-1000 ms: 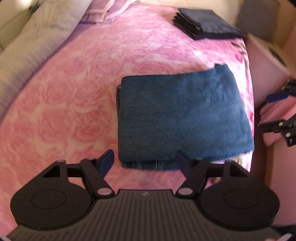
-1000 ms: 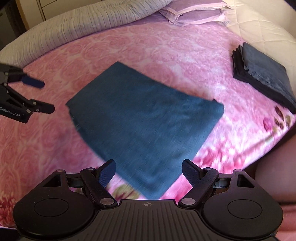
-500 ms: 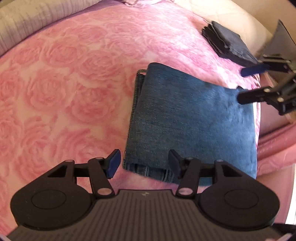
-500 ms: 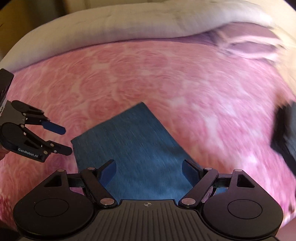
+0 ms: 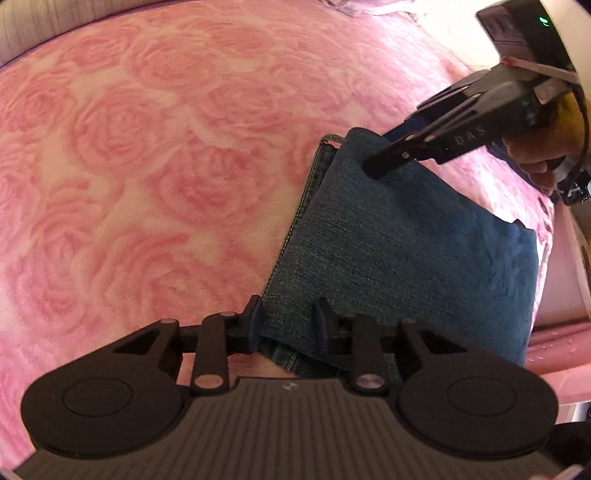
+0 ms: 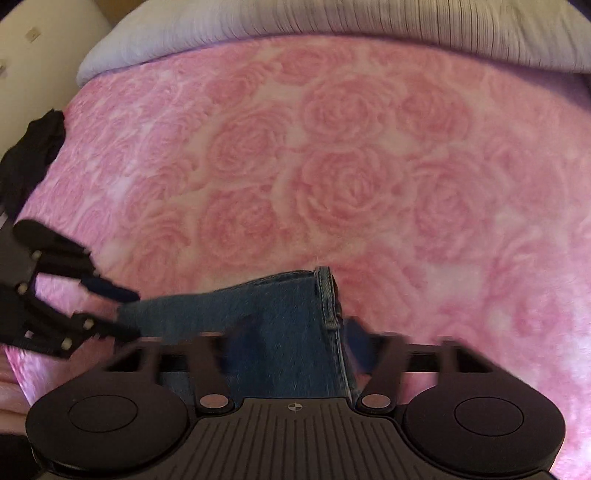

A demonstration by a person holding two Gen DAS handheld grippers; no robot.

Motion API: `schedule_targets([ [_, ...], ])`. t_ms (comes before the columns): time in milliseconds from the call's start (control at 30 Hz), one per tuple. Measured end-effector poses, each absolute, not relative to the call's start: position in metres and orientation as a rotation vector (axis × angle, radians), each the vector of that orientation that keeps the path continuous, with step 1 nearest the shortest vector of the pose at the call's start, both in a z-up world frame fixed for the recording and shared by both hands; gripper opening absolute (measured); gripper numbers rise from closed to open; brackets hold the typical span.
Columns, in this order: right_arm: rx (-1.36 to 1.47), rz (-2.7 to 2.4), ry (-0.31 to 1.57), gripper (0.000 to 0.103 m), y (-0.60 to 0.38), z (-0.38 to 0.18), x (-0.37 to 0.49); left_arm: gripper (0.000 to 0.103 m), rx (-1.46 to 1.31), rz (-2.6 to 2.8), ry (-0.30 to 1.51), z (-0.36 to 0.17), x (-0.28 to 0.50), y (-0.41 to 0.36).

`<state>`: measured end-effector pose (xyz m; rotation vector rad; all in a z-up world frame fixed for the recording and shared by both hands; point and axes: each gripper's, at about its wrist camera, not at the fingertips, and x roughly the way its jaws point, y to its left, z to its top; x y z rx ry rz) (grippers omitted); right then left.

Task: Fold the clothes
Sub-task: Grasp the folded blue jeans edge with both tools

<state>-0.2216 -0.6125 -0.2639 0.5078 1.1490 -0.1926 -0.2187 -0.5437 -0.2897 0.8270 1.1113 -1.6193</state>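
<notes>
A folded pair of blue jeans (image 5: pixel 406 251) lies on a pink rose-patterned blanket (image 5: pixel 147 166). In the left wrist view my left gripper (image 5: pixel 288 325) is closing on the near corner of the jeans, with the stitched edge between its pads. My right gripper (image 5: pixel 391 144) comes in from the upper right onto the far corner, one finger on top of the denim. In the blurred right wrist view the right gripper (image 6: pixel 295 341) is closing with the jeans (image 6: pixel 280 325) and their seam between its jaws. The left gripper (image 6: pixel 122 314) straddles the other corner there.
A pale grey duvet roll (image 6: pixel 332 22) runs along the far side of the bed. A black garment (image 6: pixel 33 147) lies at the blanket's left edge. A person's hand (image 5: pixel 535 147) holds the right gripper. The bed's edge (image 5: pixel 561 280) drops off beside the jeans.
The left gripper sank onto the near corner of the jeans and its jaws narrowed. The right gripper swung across to the far corner, rolled, and its wide jaws narrowed around the denim.
</notes>
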Motion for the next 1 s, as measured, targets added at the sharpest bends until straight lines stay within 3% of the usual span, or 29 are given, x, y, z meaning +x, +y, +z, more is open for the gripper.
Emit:
schedule_targets([
  [33,0.526,-0.194,1.154,0.028,-0.615,-0.265,-0.221,0.019,0.832,-1.611,1.108,-0.287,-0.220,-0.543],
  [100,0.546,-0.200,1.153,0.014,-0.619,-0.259,-0.221,0.016,0.821,-1.599,1.102,-0.278,-0.221,-0.540],
  [200,0.530,-0.189,1.140,0.010,-0.621,-0.242,-0.216,0.015,0.792,-1.564,1.111,-0.272,-0.220,-0.534],
  [400,0.499,-0.158,1.181,0.010,-0.624,-0.266,-0.193,0.017,0.709,-1.486,1.214,-0.306,-0.201,-0.545],
  [700,0.430,-0.124,1.184,0.009,-0.616,-0.273,-0.182,0.018,0.692,-1.441,1.239,-0.308,-0.196,-0.541],
  [867,0.491,-0.142,1.173,0.011,-0.627,-0.290,-0.189,0.019,0.844,-1.464,1.123,-0.287,-0.207,-0.551],
  [1000,0.483,-0.181,1.109,0.023,-0.623,-0.271,-0.204,0.017,0.884,-1.520,1.010,-0.266,-0.224,-0.561],
])
